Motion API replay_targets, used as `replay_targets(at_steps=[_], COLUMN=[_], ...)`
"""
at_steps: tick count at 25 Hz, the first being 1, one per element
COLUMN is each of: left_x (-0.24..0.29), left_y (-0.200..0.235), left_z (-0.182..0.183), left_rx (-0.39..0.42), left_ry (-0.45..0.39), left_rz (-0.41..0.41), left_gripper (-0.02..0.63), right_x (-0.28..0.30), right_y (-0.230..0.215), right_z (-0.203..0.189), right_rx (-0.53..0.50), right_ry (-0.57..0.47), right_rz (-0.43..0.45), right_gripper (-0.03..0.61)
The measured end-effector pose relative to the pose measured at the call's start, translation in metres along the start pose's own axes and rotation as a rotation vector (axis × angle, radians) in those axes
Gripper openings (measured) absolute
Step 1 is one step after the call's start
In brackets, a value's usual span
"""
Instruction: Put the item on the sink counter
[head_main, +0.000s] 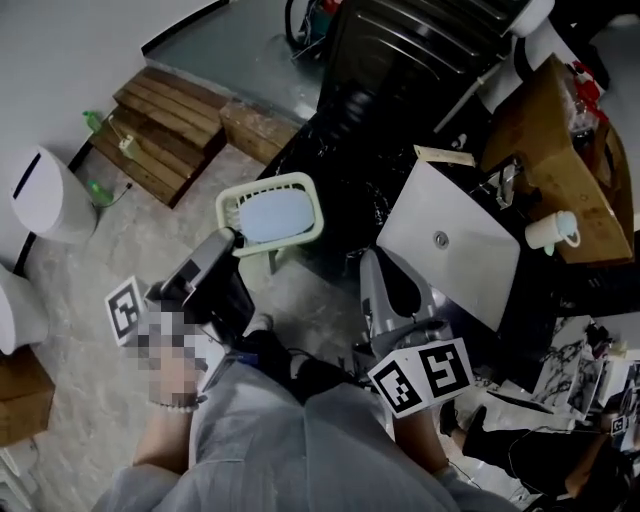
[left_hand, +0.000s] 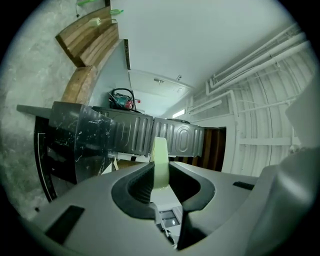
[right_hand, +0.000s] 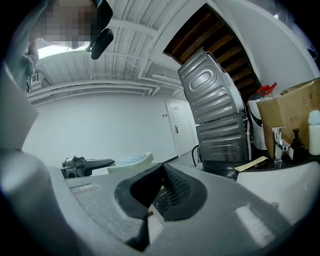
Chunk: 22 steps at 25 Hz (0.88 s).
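Basket, pale green plastic with a pale blue inside, is held in the air ahead of the left gripper. In the left gripper view its rim stands upright between the two dark fingers, which are clamped on it from both sides. Beyond these fingertips, the black marbled counter lies just past the basket's far edge. I cannot tell whether the basket touches the counter. The right gripper points toward the counter, with the basket off to the left of its fingers. In the right gripper view its ribbed fingers are pressed together with nothing between them. To the right of these fingers the white sink sits in the counter. A white cup and a cardboard box stand farther right again. A dark ribbed appliance stands ahead of both sets of fingertips, beyond the counter. Wooden pallets lie on the floor ahead and to the left of the left fingers.
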<state>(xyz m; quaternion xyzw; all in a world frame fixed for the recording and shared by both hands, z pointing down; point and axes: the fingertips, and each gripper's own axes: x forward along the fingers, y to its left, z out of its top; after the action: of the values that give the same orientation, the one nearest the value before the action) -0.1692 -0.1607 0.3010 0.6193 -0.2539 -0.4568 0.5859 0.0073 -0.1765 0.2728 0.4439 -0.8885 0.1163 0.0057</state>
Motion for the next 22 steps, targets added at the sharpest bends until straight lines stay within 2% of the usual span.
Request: replay_targets(at_steps=[10,22], left_x=[0.031,0.062], left_y=[0.019,0.041], left_z=[0.042,0.048], left_rx=[-0.054,-0.093], left_ry=[0.159,0.322], left_rz=[0.037,0.055], left_gripper=[0.089,0.089], right_x=[0.031,0.032], right_y=[0.005,-0.003], right_z=[-0.002,-0.017], right_rx=[0.012,0.036], right_ry=[-0.019,-0.035], right_rz=[-0.158,-0.309], right_gripper=[-0.003,-0.003])
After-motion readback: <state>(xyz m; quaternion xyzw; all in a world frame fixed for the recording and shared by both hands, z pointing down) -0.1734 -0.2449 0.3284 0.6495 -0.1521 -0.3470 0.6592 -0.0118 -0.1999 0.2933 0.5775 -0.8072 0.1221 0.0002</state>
